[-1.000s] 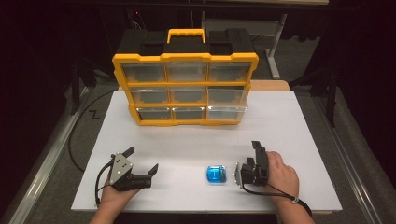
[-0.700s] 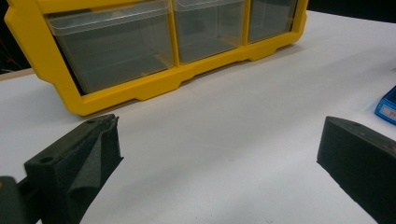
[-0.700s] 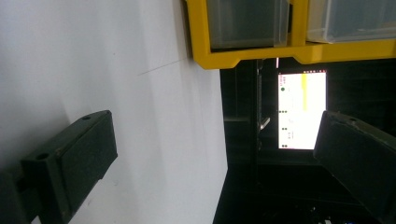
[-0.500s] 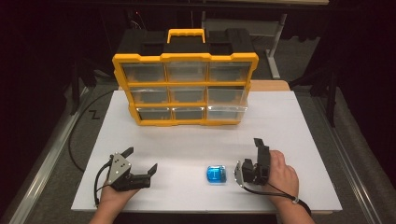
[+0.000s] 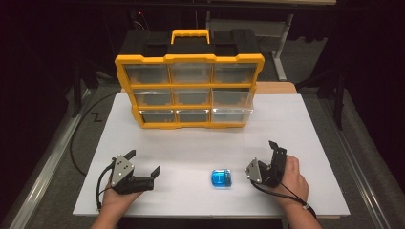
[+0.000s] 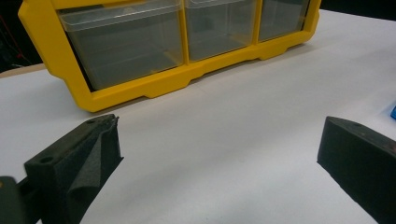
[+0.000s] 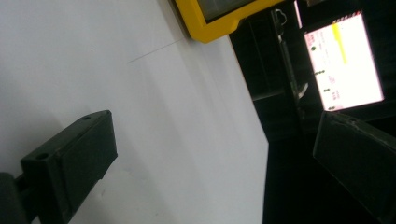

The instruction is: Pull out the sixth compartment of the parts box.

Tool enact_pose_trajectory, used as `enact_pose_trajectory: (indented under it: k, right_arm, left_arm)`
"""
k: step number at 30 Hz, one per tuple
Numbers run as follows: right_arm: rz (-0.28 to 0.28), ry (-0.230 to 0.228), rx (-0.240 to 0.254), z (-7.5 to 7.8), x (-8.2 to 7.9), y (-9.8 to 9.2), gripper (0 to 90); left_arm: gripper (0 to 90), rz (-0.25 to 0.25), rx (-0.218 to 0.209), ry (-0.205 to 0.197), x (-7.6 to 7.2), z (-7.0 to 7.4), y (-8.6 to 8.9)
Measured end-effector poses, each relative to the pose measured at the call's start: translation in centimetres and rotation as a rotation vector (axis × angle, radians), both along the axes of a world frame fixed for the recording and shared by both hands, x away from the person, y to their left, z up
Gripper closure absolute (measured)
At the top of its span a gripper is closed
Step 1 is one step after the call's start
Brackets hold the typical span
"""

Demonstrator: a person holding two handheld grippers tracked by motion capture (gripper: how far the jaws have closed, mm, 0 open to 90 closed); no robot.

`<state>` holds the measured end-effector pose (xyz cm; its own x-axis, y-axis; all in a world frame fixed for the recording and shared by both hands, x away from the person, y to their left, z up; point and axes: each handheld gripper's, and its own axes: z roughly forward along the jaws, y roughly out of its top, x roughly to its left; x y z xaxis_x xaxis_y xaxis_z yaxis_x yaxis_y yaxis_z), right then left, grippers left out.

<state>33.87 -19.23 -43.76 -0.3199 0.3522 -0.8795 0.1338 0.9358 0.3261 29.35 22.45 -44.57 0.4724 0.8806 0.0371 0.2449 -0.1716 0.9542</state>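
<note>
Just blue box beside right hand-held gripper

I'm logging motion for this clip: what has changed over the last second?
Only the right gripper moved: it drifted slightly right, away from the small blue translucent box, jaws still open. Nothing was gripped or released. The left gripper, the blue box and the yellow-framed drawer organiser stayed put.
</note>
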Motion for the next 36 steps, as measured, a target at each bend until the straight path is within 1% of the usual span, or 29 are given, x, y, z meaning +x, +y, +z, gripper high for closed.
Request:
enact_pose_trajectory:
  k: [1,2,3,6,7,9,11,12,13,14,15,16,17,18,19,20,21,23,24,25,27,30,31,32,33,34,35,36]
  right_arm:
    - [0.000,0.000,0.000,0.0,0.0,0.0,0.8]
    - [-0.005,0.004,0.021,0.0,0.0,-0.1,0.8]
    - [-0.007,0.025,0.053,0.0,0.1,-0.3,0.9]
    - [-0.014,0.070,0.116,0.0,0.2,-0.8,0.8]
    - [-0.014,0.070,0.116,0.0,0.2,-0.8,0.8]
    - [-0.023,0.090,0.169,0.0,0.3,-0.9,0.9]
    - [-0.033,0.102,0.208,0.0,0.3,-1.1,0.8]
    - [-0.045,0.120,0.261,-0.1,0.4,-1.2,0.9]
    - [-0.049,0.127,0.294,-0.1,0.4,-1.2,0.9]
    - [-0.058,0.152,0.354,-0.1,0.6,-1.6,0.9]
    - [-0.058,0.152,0.354,-0.1,0.6,-1.6,0.9]
    - [-0.064,0.175,0.390,-0.1,0.8,-1.9,0.9]
    - [-0.064,0.175,0.390,-0.1,0.8,-1.9,0.9]
    - [-0.073,0.201,0.443,0.0,0.9,-2.2,0.9]
    - [-0.073,0.201,0.443,0.0,0.9,-2.2,0.9]
    - [-0.084,0.221,0.509,0.0,1.0,-2.6,0.9]
    - [-0.084,0.221,0.509,0.0,1.0,-2.6,0.9]
    - [-0.090,0.239,0.554,0.0,1.1,-2.9,1.0]
    - [-0.093,0.263,0.623,0.1,1.3,-3.2,1.1]
    - [-0.093,0.263,0.623,0.1,1.3,-3.2,1.1]
    - [-0.095,0.281,0.684,0.1,1.4,-3.5,1.0]
    - [-0.094,0.289,0.738,0.1,1.3,-3.7,1.0]
    - [-0.088,0.290,0.774,0.2,1.3,-3.8,1.0]
    - [-0.086,0.291,0.797,0.2,1.3,-3.9,1.0]
    - [-0.086,0.291,0.797,0.2,1.3,-3.9,1.0]
    - [-0.087,0.292,0.861,0.4,1.3,-4.1,1.0]
    - [-0.087,0.292,0.861,0.4,1.3,-4.1,1.0]
    - [-0.087,0.297,0.912,0.5,1.4,-4.3,1.0]
  left_arm:
    - [0.3,0.000,0.000,0.000,0.0,0.0,0.0]
    - [0.3,0.006,0.001,0.000,0.0,0.0,0.0]
    - [0.3,0.011,0.002,0.000,0.0,0.0,0.0]
    - [0.3,0.017,-0.002,-0.007,0.0,0.0,0.0]
    - [0.3,0.017,-0.002,-0.007,0.0,0.0,0.0]
    - [0.3,0.018,0.000,-0.007,0.1,0.0,0.0]
    - [0.3,0.021,-0.002,-0.008,0.1,0.0,0.0]
    - [0.3,0.022,-0.003,-0.008,0.1,0.0,0.0]
    - [0.3,0.024,-0.003,-0.008,0.1,0.0,0.0]
    - [0.3,0.026,-0.004,-0.007,0.2,0.0,0.1]
    - [0.3,0.028,-0.003,-0.005,0.2,0.0,0.1]
    - [0.3,0.032,-0.004,-0.002,0.2,0.0,0.1]
    - [0.3,0.037,-0.002,0.000,0.3,0.0,0.1]
    - [0.3,0.040,0.000,0.001,0.3,0.0,0.1]
    - [0.3,0.043,-0.001,0.000,0.3,0.0,0.1]
    - [0.3,0.043,-0.002,0.000,0.4,0.0,0.1]
    - [0.3,0.042,0.000,0.000,0.4,0.0,0.1]
    - [0.3,0.038,0.003,-0.001,0.4,0.0,0.1]
    - [0.3,0.037,0.003,-0.002,0.4,0.1,0.0]
    - [0.3,0.037,0.003,-0.002,0.4,0.1,0.0]
    - [0.3,0.034,0.001,-0.003,0.5,0.1,0.0]
    - [0.3,0.031,0.005,-0.001,0.6,0.0,-0.1]
    - [0.3,0.030,0.006,-0.002,0.7,0.0,-0.1]
    - [0.3,0.030,0.006,-0.002,0.7,0.0,-0.1]
    - [0.3,0.030,0.008,-0.003,0.7,0.0,-0.1]
    - [0.3,0.031,0.009,-0.002,0.7,-0.1,-0.1]
    - [0.3,0.032,0.009,-0.001,0.7,-0.1,-0.1]
    - [0.3,0.033,0.007,-0.001,0.6,-0.1,0.0]
